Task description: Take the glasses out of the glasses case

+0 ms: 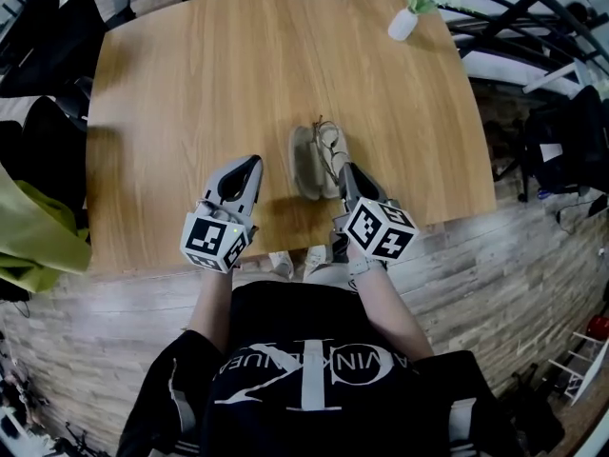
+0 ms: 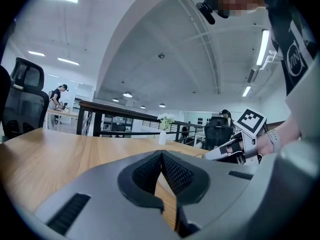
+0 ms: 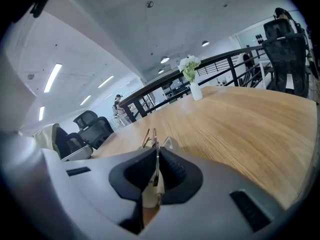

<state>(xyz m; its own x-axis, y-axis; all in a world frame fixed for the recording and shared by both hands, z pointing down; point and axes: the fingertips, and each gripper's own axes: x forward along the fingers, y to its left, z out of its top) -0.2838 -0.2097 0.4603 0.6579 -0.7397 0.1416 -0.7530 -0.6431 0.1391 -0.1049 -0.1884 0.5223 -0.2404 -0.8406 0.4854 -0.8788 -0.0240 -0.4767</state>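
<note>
Nearest the camera, a person's black printed shirt (image 1: 304, 379) is noted, with both forearms stretched toward the near edge of a wooden table (image 1: 209, 74).

The left gripper (image 1: 251, 163) is held over the near part of the table, left of the glasses case (image 1: 304, 165) and apart from it. In the left gripper view its pads are seen pressed together at the tips, with nothing between them.

The right gripper (image 1: 344, 169) is placed at the near right side of the case. In the right gripper view a thin metal part of the glasses (image 1: 330, 146) is seen pinched between its pads, the jaws being all but fully closed on it.

The case, a pale grey-beige item, lies on the table between the two grippers, close to the near edge. The glasses are found over its right side. Whether they are clear of the case cannot be determined.

A white vase (image 1: 402, 24) with white flowers is recorded at the far right corner of the table. Dark chairs (image 1: 48, 36) and a yellow-green garment (image 1: 29, 236) are noted left of the table.
</note>
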